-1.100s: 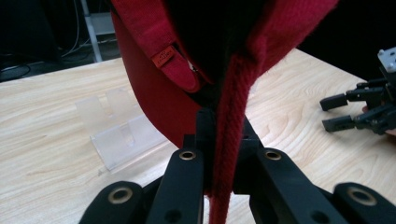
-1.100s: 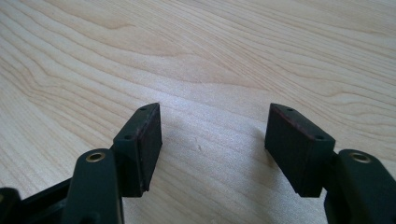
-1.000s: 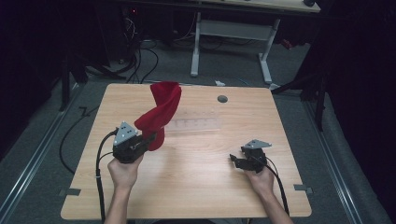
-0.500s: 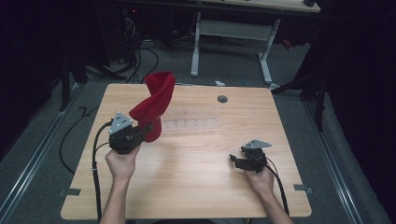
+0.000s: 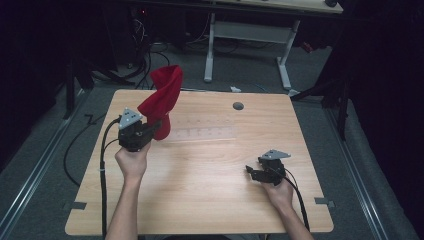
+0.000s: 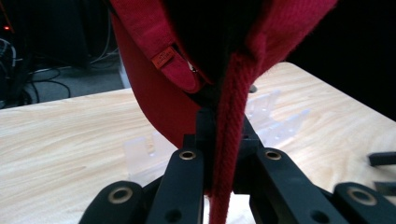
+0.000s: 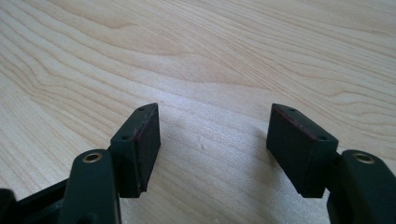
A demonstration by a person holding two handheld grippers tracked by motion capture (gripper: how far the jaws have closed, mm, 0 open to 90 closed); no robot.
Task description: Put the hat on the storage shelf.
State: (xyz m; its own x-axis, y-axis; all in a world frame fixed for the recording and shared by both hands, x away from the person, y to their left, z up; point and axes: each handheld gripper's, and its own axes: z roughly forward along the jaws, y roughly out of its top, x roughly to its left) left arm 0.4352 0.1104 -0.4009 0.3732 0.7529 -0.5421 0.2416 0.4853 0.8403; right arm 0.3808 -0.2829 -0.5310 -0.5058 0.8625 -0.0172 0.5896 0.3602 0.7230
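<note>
1. High view, left of centre: left hand-held gripper (image 5: 150,131) clamped on red cloth (image 5: 162,97), raised above wooden counter (image 5: 210,175).
2. Left gripper view, centre: jaws closed on cloth hem; clear plastic rack (image 6: 275,116) lying behind.
3. Right gripper view: right hand-held gripper (image 7: 212,140) spread wide, empty, low over counter.

Left gripper (image 5: 150,129) at table (image 5: 200,190) nine o'clock, raised, cloth (image 5: 162,97) standing up from its jaws. Clear tray (image 5: 210,134), possibly a rack, just right of it at centre. Right gripper (image 5: 255,172) low at four o'clock, well apart. Hole (image 5: 238,106) at twelve o'clock.
</note>
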